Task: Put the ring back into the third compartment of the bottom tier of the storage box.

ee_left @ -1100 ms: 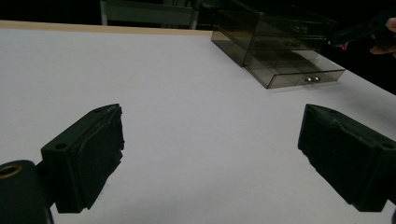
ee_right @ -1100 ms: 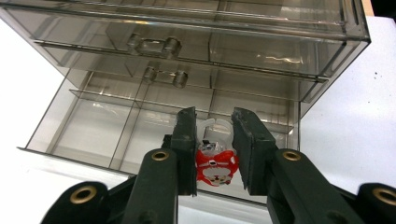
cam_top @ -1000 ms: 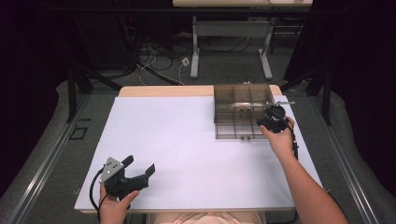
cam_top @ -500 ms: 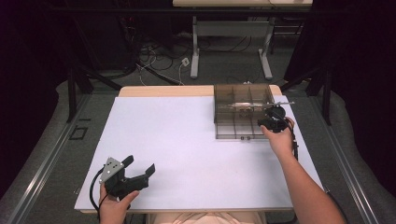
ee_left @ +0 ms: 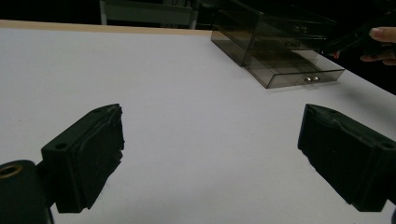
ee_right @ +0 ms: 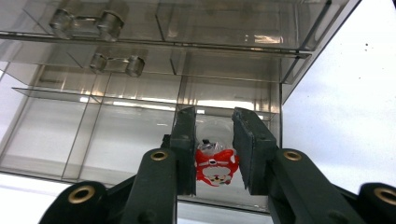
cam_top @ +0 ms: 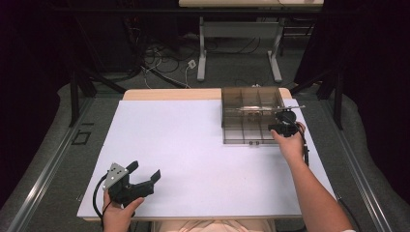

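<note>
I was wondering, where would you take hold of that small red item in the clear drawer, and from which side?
Grip the small red item across its narrow middle, coming straight down from above: it lies low in an open-topped compartment of the clear drawer, so the walls block any sideways approach. The right gripper is already placed this way, one jaw on either side, not visibly closed on it.

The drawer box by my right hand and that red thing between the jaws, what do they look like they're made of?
The drawer box looks like smoke-tinted clear hard plastic, glossy: you see through its walls and dividers, with bright reflections. The red thing seems a small item in shiny clear wrap, likely plastic; its own material is unclear.
</note>
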`<state>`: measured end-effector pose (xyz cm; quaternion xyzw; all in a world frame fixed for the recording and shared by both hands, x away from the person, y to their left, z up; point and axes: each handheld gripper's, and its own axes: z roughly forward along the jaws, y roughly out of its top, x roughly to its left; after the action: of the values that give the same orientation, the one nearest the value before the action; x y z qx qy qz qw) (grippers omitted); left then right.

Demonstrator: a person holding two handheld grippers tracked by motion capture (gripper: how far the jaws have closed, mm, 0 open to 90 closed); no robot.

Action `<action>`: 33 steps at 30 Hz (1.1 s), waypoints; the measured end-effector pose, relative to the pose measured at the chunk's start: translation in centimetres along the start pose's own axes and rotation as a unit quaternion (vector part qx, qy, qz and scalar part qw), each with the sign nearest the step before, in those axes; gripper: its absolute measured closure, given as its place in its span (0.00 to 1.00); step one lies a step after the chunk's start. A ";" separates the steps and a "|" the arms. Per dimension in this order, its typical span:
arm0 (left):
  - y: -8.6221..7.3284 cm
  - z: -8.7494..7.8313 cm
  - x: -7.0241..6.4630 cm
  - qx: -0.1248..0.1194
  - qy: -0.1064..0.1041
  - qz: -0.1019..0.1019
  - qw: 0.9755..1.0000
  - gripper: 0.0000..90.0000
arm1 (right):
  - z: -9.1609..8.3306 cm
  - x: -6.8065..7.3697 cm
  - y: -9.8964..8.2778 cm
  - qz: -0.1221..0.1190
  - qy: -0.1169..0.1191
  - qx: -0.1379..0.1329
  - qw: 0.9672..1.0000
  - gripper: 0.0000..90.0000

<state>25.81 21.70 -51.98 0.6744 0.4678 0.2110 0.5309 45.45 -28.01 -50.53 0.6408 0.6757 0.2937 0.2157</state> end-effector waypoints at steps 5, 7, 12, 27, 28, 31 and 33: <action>0.0 0.0 0.0 0.001 0.000 0.000 1.000 0.08 | 0.3 -0.2 -0.1 -0.001 -0.003 0.005 1.000 0.78; 0.0 0.0 0.0 0.001 0.000 0.000 1.000 0.08 | 0.5 -0.2 -0.1 0.000 -0.004 0.006 1.000 0.78; 0.0 0.0 0.0 0.001 0.000 0.000 1.000 0.08 | 0.8 -0.1 -0.2 0.002 -0.004 0.012 1.000 0.78; 0.0 0.0 0.0 0.001 -0.001 -0.001 1.000 0.08 | 1.3 -0.2 -0.4 0.004 -0.010 0.022 1.000 0.76; 0.0 0.0 0.0 0.001 -0.001 -0.001 1.000 0.08 | 1.3 -0.3 -0.4 0.002 -0.010 0.020 1.000 0.76; 0.0 0.0 0.0 0.001 0.000 -0.001 1.000 0.08 | 1.3 -0.2 -0.4 0.005 -0.010 0.022 1.000 0.76; 0.0 0.0 0.0 0.002 -0.001 0.000 1.000 0.08 | 1.2 -0.3 -0.4 0.005 -0.010 0.022 1.000 0.75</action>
<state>25.81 21.69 -51.99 0.6753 0.4679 0.2097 0.5302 46.03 -28.16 -51.72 0.6519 0.6762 0.2738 0.2070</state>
